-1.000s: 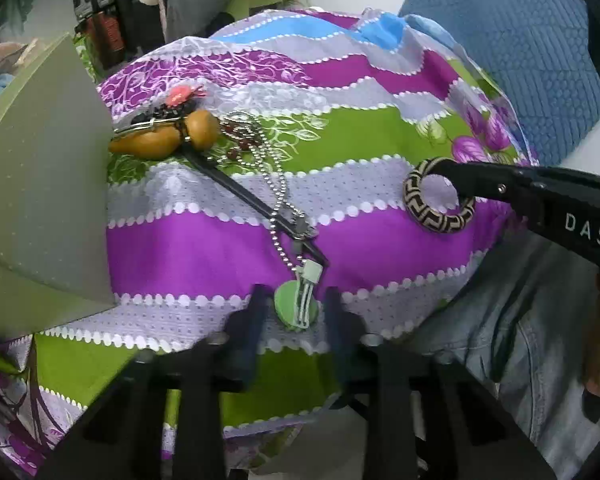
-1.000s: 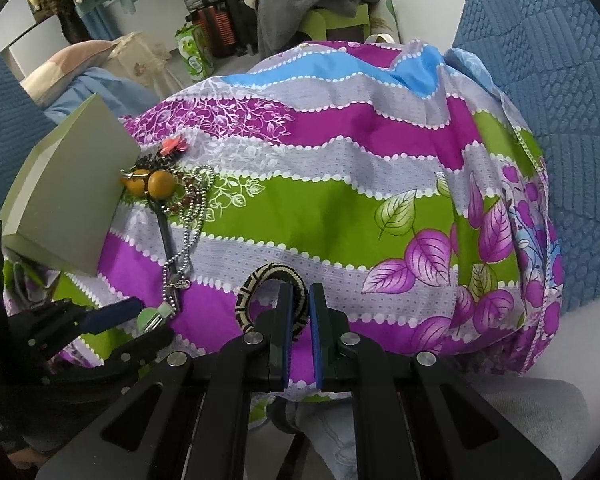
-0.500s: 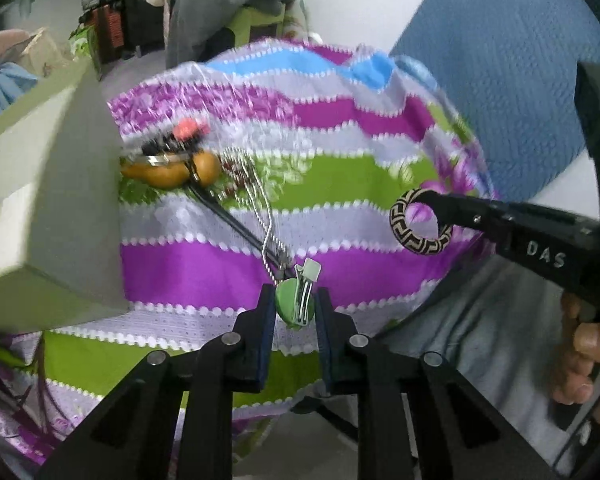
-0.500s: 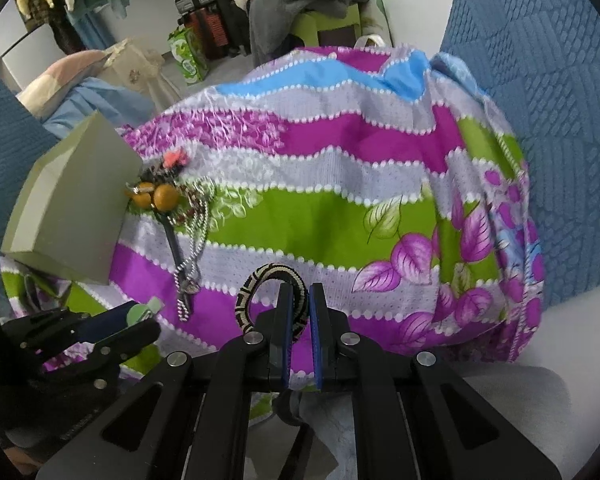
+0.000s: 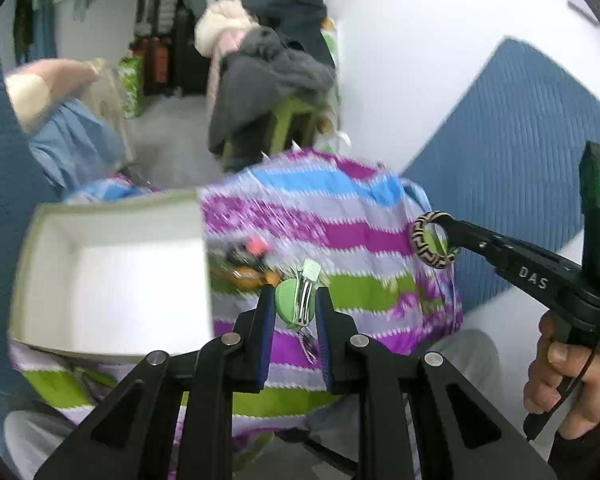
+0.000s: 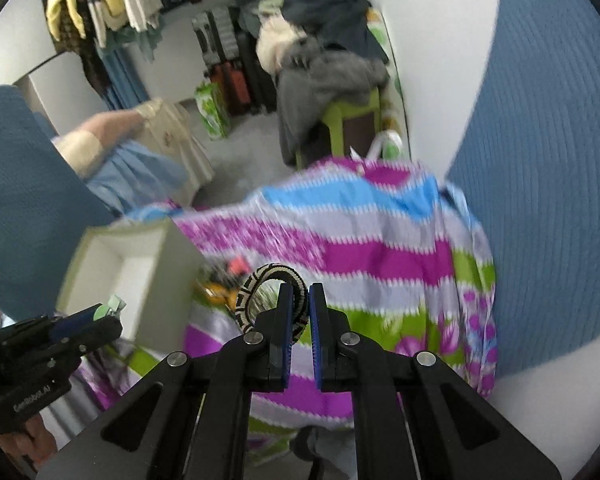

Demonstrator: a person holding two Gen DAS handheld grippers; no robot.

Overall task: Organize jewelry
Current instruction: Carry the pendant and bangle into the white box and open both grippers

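My left gripper (image 5: 294, 304) is shut on a green hair clip (image 5: 296, 304) with a silver clasp, and a bead chain hangs below it. My right gripper (image 6: 298, 304) is shut on a black-and-cream patterned ring bangle (image 6: 260, 292); in the left wrist view that bangle (image 5: 434, 244) hangs at the tip of the right gripper. Both are lifted above the striped cloth (image 5: 340, 240). An open box (image 5: 112, 272) with a white inside stands at the left. More jewelry (image 5: 252, 264), orange and red pieces, lies blurred on the cloth beside the box.
A blue quilted cushion (image 5: 520, 160) leans at the right against a white wall. Behind the cloth a green stool (image 6: 352, 120) carries piled clothes. A hand (image 5: 560, 392) holds the right gripper's handle. Clothes hang at the far left (image 6: 100, 0).
Both grippers have risen well above the cloth, carrying the hair clip with its chain and the bangle. The box's white inside has come into view as the cameras climbed.
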